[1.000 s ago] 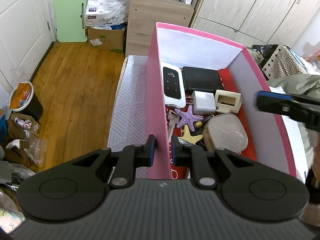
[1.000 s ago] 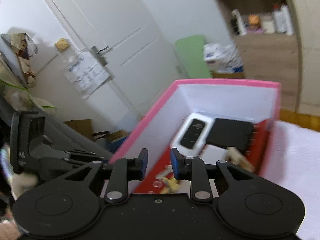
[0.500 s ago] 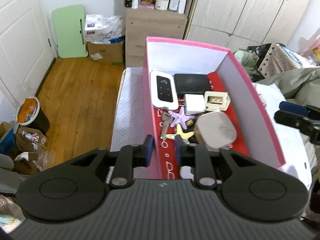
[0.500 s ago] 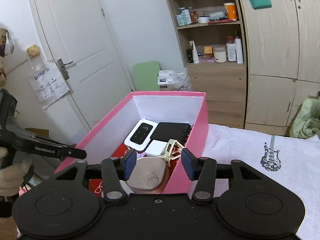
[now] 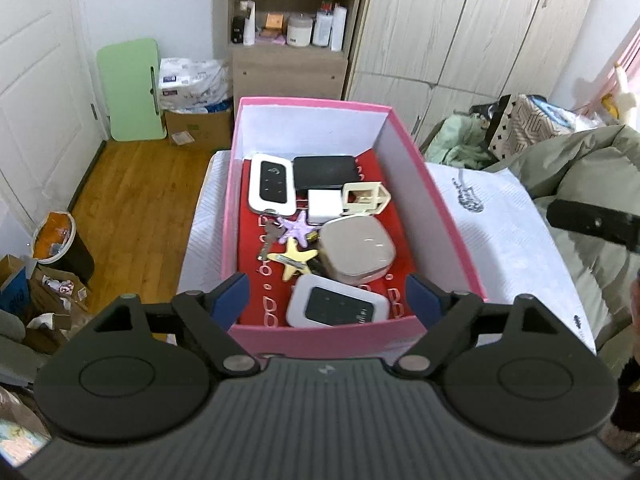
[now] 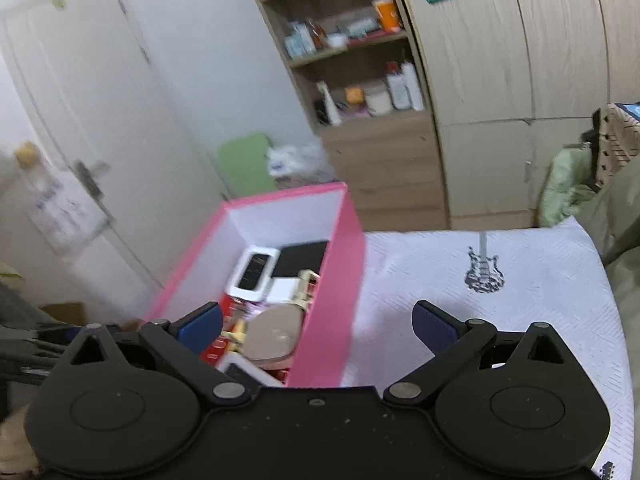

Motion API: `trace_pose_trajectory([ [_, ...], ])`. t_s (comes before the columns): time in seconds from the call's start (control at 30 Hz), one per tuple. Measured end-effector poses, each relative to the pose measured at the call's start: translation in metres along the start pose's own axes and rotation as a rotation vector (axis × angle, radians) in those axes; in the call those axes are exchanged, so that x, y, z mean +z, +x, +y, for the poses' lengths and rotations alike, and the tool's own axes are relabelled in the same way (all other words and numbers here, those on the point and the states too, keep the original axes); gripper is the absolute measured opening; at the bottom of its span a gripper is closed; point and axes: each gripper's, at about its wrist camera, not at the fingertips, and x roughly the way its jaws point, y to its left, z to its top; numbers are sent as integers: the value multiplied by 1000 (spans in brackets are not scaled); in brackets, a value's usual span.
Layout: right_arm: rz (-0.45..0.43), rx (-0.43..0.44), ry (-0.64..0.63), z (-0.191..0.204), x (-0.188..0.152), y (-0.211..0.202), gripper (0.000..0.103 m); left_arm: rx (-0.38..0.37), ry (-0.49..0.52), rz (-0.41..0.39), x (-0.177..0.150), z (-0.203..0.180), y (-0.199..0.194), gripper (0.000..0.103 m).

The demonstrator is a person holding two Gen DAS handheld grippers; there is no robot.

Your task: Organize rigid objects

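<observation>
A pink box with white inner walls stands on a white cloth. It holds a white device with a black panel, a black flat case, a white charger cube, a cream frame, two starfish, keys, a beige rounded case and a second white device. My left gripper hovers above the box's near wall, jaws opening with nothing pressed between them. My right gripper is back from the box's right wall, jaws opening and touching nothing.
The white cloth with a guitar print spreads right of the box. A grey-green coat lies at the right. Behind stand a shelf unit and a wardrobe. On the wooden floor at the left are a bin and cardboard boxes.
Both grippers were nearly shut at the box's side walls; they have let go, widened their jaws, and pulled back and up, so the whole box now shows.
</observation>
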Motion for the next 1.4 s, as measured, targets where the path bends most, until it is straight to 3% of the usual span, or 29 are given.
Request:
trace_pose_trajectory([
  [0.13, -73, -102, -102, 13, -17, -26, 102, 64, -1, -56, -13, -20, -9, 85],
  [0.23, -110, -113, -127, 17, -28, -42, 102, 118, 7, -78, -24, -34, -10, 85],
  [0.33, -141, -126, -117, 14, -36, -53, 102, 118, -1, -86, -32, -44, -9, 85],
  [0.8, -112, -209, -179, 15, -54, -61, 102, 100, -30, -70, -49, -66, -9, 89],
  [1.4, -121, -266, -171, 8, -62, -60, 102, 154, -11, -64, -54, -78, -4, 92],
])
